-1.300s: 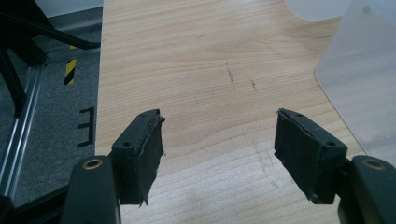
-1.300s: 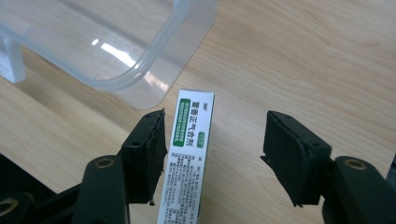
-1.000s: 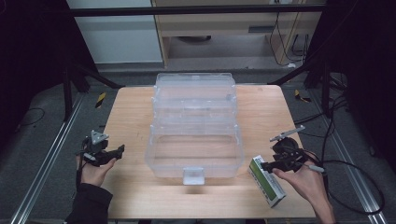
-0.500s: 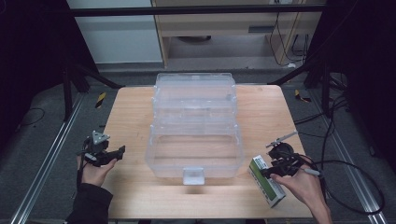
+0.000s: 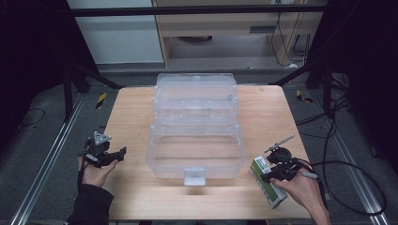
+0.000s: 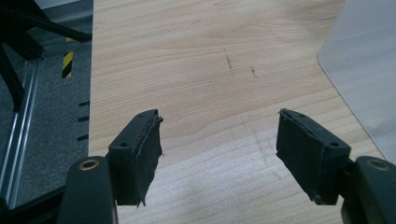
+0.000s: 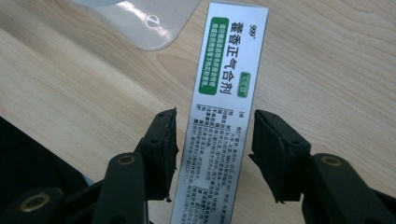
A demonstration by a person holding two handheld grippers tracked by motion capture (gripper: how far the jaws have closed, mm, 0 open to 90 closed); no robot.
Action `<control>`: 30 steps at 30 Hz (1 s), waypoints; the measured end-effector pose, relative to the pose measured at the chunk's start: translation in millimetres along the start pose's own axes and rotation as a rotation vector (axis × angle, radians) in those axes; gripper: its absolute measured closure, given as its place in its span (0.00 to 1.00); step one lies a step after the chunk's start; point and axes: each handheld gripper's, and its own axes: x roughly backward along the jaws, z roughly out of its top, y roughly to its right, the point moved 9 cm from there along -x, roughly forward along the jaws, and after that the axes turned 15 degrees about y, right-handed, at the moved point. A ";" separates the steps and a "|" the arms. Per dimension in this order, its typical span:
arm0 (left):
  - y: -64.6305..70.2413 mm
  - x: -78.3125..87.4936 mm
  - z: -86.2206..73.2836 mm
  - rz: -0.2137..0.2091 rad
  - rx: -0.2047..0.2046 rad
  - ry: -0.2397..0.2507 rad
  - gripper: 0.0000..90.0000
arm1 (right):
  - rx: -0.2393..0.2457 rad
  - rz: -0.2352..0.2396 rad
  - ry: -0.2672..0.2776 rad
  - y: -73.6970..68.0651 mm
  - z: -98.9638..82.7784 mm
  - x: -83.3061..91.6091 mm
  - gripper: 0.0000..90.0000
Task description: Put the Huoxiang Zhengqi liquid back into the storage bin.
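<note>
Lower right of the high view: the right gripper (image 5: 267, 174) is straddling the box (image 5: 267, 183), which is lying near the table's (image 5: 131, 108) front right edge. Its jaws have just been closing; slim gaps are still showing either side of the box (image 7: 224, 116). Lower left: the left gripper (image 5: 123, 152) is sitting with jaws wide apart over bare wood (image 6: 210, 70). Centre and beyond: the clear bin (image 5: 195, 126) is taking the middle, leaving open strips along both side edges.

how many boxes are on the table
2: a clear plastic storage box at the table's middle, and a green-and-white carton near the right edge, lying between the right gripper's jaws.
</note>
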 end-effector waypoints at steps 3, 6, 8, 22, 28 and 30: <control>0.3 -0.3 -0.3 -0.001 -0.001 -0.002 0.33 | 0.001 0.005 -0.011 -0.5 -1.3 -2.1 0.59; 0.5 -0.5 -0.5 -0.002 -0.002 -0.004 0.33 | -0.002 0.000 -0.016 0.4 -1.3 -3.6 0.63; 0.5 -0.5 -0.7 -0.002 -0.001 -0.004 0.33 | -0.001 -0.003 -0.019 1.2 -1.0 -3.9 0.64; 0.4 -0.6 -1.5 -0.004 -0.002 -0.010 0.33 | 0.031 -0.028 -0.087 3.1 -0.5 -1.9 0.70; 0.7 -0.7 -1.7 -0.005 -0.003 -0.011 0.33 | 0.022 -0.027 -0.102 3.5 0.0 -1.8 0.71; 0.7 -0.8 -1.8 -0.004 -0.002 -0.012 0.33 | 0.014 -0.026 -0.100 4.0 -0.2 -1.6 0.71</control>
